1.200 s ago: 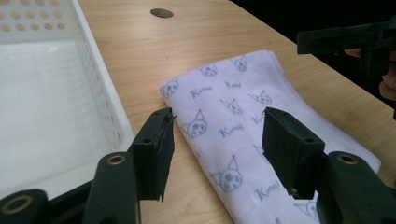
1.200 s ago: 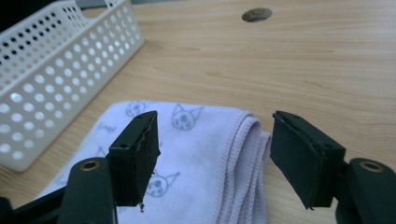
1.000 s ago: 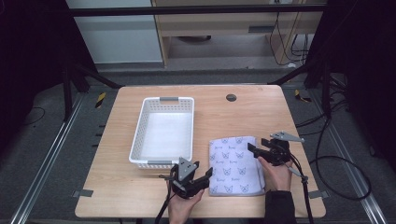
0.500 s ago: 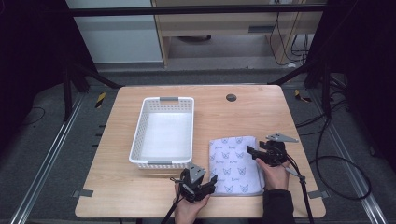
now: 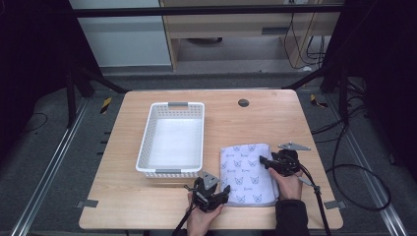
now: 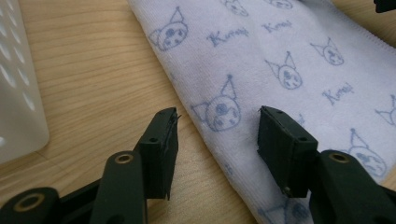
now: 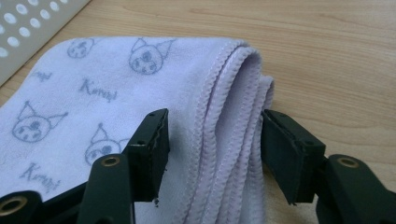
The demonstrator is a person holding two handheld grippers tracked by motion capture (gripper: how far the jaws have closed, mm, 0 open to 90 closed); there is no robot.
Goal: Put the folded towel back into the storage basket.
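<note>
A folded pale lilac towel [image 5: 247, 172] with a blue cat-face print lies flat on the wooden table [image 5: 255, 123], right of centre near the front. My left gripper [image 5: 225, 192] is open at the towel's near-left corner; in the left gripper view its jaws straddle the towel's edge [image 6: 219, 112], one over bare wood, one over cloth. My right gripper [image 5: 262, 161] is open at the towel's right side; in the right gripper view its jaws stand either side of the stacked hemmed edges [image 7: 224, 116], nothing pinched.
A white perforated plastic basket [image 5: 171, 139] stands empty just left of the towel, with its front wall close to my left gripper. A round cable hole [image 5: 243, 103] sits at the table's back. Cables trail off the table's right edge.
My left gripper has moved right along the front edge, from below the basket to the towel's near-left corner. My right gripper has shifted slightly onto the towel's right edge.
</note>
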